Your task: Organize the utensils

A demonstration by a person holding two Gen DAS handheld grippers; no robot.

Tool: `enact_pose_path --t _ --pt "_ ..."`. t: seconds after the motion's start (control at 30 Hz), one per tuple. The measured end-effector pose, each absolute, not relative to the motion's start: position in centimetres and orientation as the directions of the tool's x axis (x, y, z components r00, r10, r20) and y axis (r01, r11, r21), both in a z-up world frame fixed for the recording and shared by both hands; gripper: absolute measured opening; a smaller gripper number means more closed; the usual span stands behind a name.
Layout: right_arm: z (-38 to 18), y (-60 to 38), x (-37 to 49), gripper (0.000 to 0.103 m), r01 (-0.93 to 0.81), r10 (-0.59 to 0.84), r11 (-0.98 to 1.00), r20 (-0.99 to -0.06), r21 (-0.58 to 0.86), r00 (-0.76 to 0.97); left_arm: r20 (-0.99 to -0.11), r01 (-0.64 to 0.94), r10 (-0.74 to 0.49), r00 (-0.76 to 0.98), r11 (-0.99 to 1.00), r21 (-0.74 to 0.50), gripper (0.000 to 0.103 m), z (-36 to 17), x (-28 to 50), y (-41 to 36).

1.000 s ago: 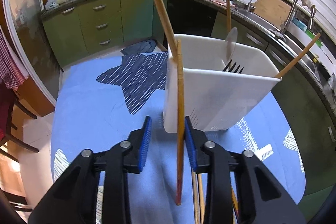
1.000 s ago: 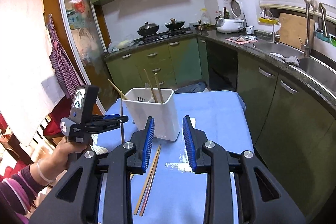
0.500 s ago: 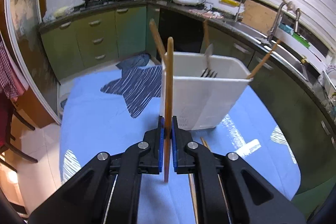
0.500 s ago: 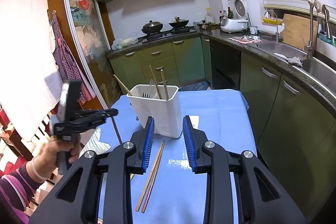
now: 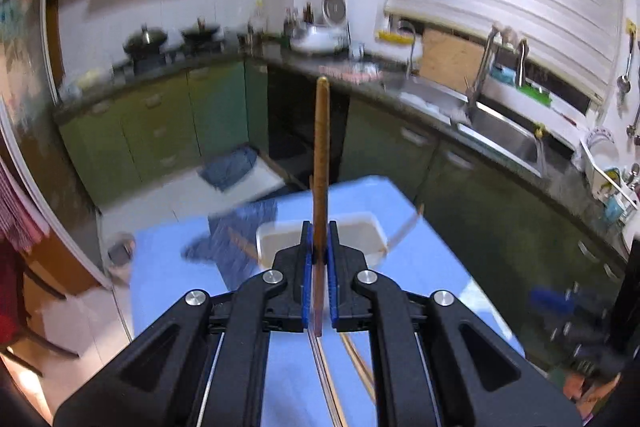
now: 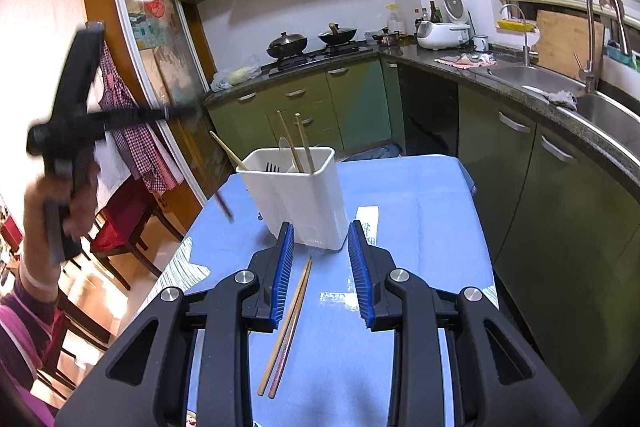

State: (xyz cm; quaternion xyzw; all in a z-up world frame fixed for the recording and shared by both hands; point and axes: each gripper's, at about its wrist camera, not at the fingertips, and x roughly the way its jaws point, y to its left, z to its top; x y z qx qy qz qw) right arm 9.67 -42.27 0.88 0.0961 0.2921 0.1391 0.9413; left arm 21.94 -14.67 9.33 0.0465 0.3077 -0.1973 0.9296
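In the left wrist view my left gripper [image 5: 319, 239] is shut on a wooden chopstick [image 5: 322, 147], which stands upright between the blue pads. It hangs high over the white utensil holder [image 5: 276, 239]. The right wrist view shows this gripper [image 6: 188, 111] blurred at the left, with the chopstick [image 6: 222, 203] slanting down towards the table. The holder [image 6: 296, 199] has chopsticks, a fork and a spoon in it. My right gripper [image 6: 320, 251] is open and holds nothing. Two chopsticks [image 6: 286, 327] lie on the blue cloth below it, in front of the holder.
The table [image 6: 420, 187] carries a blue cloth with white marks. Red-seated chairs [image 6: 120, 219] stand at its left edge. A green counter with a sink [image 6: 560, 95] runs along the right. A person's hand [image 6: 68, 195] grips the left tool.
The left gripper shut on the upright chopstick, then rose well above the table with it, so the holder now lies below. The right gripper stayed in place, still open.
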Motion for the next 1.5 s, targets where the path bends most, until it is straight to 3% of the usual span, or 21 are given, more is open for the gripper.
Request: enact_pose_path --t 0.27,0.67,0.7,0.73,0.8,0.83,1.0,1.07,1.13,1.2,1.5 --pt "-0.7 -43.9 9.4 0.028 -0.171 0.309 0.941 -0.540 0.291 0.783 -0.491 0.339 -0.275 0.827 0.940 0.043 0.007 12.8 24.4 -17.4" --pt "-0.8 -44.8 9.0 0.028 -0.147 0.289 0.946 -0.544 0.290 0.788 -0.643 0.298 -0.210 0.736 0.954 0.029 0.007 3.3 29.9 -17.4" --pt "-0.9 -44.8 9.1 0.028 -0.144 0.286 0.947 -0.547 0.288 0.787 -0.648 0.297 -0.206 0.733 0.954 0.033 0.013 2.8 30.0 -17.4" --pt "-0.9 -44.8 9.2 0.028 -0.141 0.283 0.948 -0.549 0.287 0.786 -0.651 0.297 -0.204 0.731 0.954 0.035 0.027 2.5 30.0 -17.3" --pt "-1.1 -44.7 9.5 0.028 -0.130 0.272 0.951 -0.556 0.281 0.785 -0.652 0.294 -0.202 0.731 0.955 0.033 0.044 2.0 29.8 -17.0" --pt "-1.2 -44.6 9.6 0.028 -0.125 0.265 0.953 -0.559 0.277 0.786 -0.649 0.293 -0.203 0.734 0.956 0.033 0.049 1.9 29.6 -16.7" --pt "-1.8 -44.3 10.2 0.028 -0.098 0.234 0.961 -0.573 0.258 0.786 -0.624 0.307 -0.252 0.740 0.952 -0.020 0.053 3.3 27.4 -15.2" --pt "-2.0 -44.3 10.2 0.033 -0.090 0.225 0.963 -0.575 0.253 0.787 -0.614 0.323 -0.272 0.740 0.946 -0.030 0.053 4.0 25.5 -14.5" --pt "-2.4 -44.1 10.3 0.034 -0.084 0.216 0.965 -0.580 0.247 0.786 -0.619 0.332 -0.280 0.734 0.943 -0.033 0.068 4.0 23.5 -13.8" --pt "-2.7 -43.9 10.5 0.034 -0.083 0.215 0.966 -0.583 0.245 0.783 -0.640 0.337 -0.280 0.716 0.941 -0.035 0.072 3.1 21.4 -13.1" --pt "-5.3 -42.9 11.3 0.034 -0.084 0.226 0.965 -0.621 0.250 0.750 -0.815 0.348 -0.274 0.510 0.933 -0.095 0.072 -6.2 17.6 -12.0"
